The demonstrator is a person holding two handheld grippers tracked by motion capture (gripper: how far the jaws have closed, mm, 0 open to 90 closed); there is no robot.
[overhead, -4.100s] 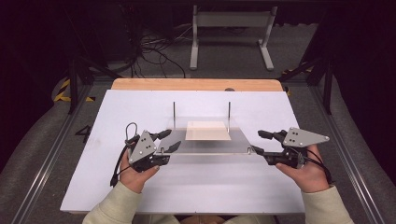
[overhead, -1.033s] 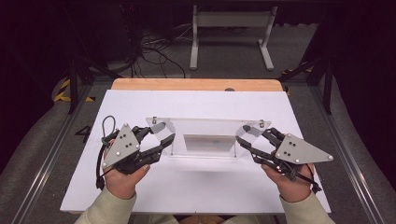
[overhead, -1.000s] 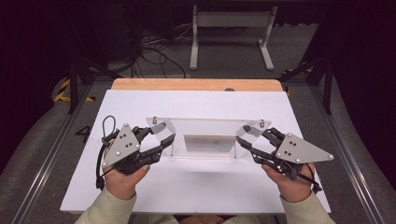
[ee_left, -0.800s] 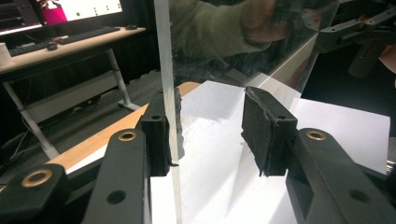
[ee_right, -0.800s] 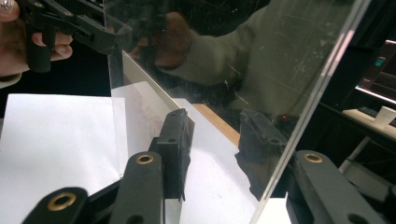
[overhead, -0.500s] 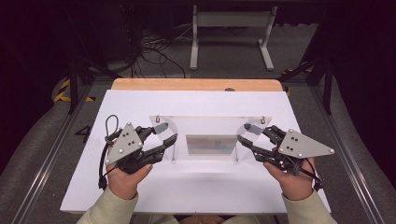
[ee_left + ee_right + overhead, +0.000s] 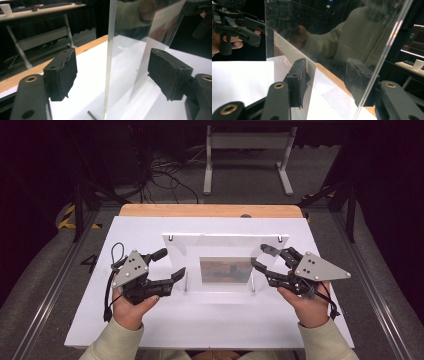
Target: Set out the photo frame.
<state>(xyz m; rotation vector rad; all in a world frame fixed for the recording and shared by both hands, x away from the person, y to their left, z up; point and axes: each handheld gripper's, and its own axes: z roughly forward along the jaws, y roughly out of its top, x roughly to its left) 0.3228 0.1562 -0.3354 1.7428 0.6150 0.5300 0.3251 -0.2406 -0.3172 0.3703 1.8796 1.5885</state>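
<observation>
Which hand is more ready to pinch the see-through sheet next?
It's close, but probably the left. The left gripper has the edge of the clear sheet centred between its open jaws. The right gripper is open around the other edge, which sits nearer one pad.

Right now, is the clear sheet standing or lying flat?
Standing, tilted: the clear sheet rises between the open left tongs, its edge upright.

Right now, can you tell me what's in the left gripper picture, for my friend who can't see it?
A clear plastic sheet stands on edge between the left gripper's two open black padded jaws, touching neither pad. Below it lies a white table with a wooden edge.
</observation>
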